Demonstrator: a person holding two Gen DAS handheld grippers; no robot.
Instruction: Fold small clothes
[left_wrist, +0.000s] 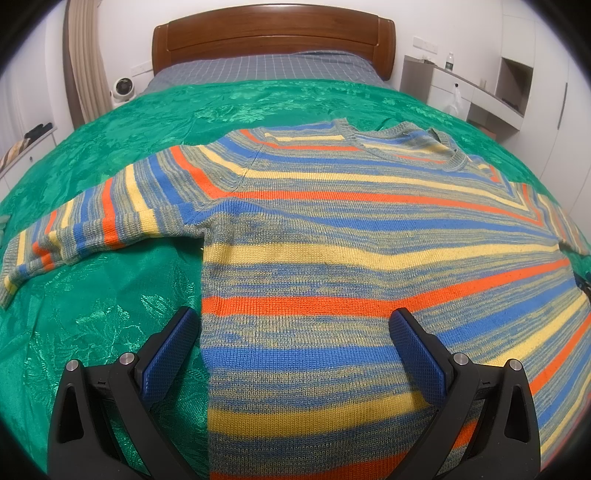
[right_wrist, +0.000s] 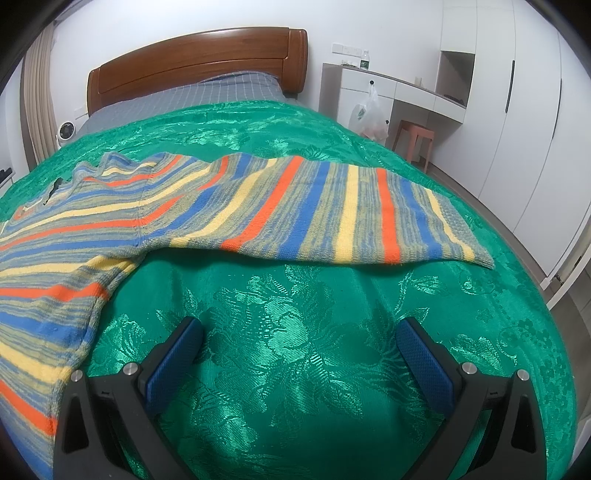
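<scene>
The striped sweater (left_wrist: 332, 236) lies flat and unfolded on the green cover (left_wrist: 110, 332) of your bed, both sleeves stretched out to the sides. Your left gripper (left_wrist: 291, 328) hangs above the sweater's lower body at its left edge, fingers spread wide, holding nothing. Your right gripper (right_wrist: 299, 338) hangs over bare cover just below the right sleeve (right_wrist: 332, 210), fingers likewise spread and empty. A wooden headboard (right_wrist: 195, 62) stands beyond.

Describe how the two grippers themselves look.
The left gripper and right gripper look identical: black plastic triangular-cutout frames, two fingers faced with blue, finely dimpled pads, and round silver pins at the joints. No cables, markings or sleeves show.
</scene>
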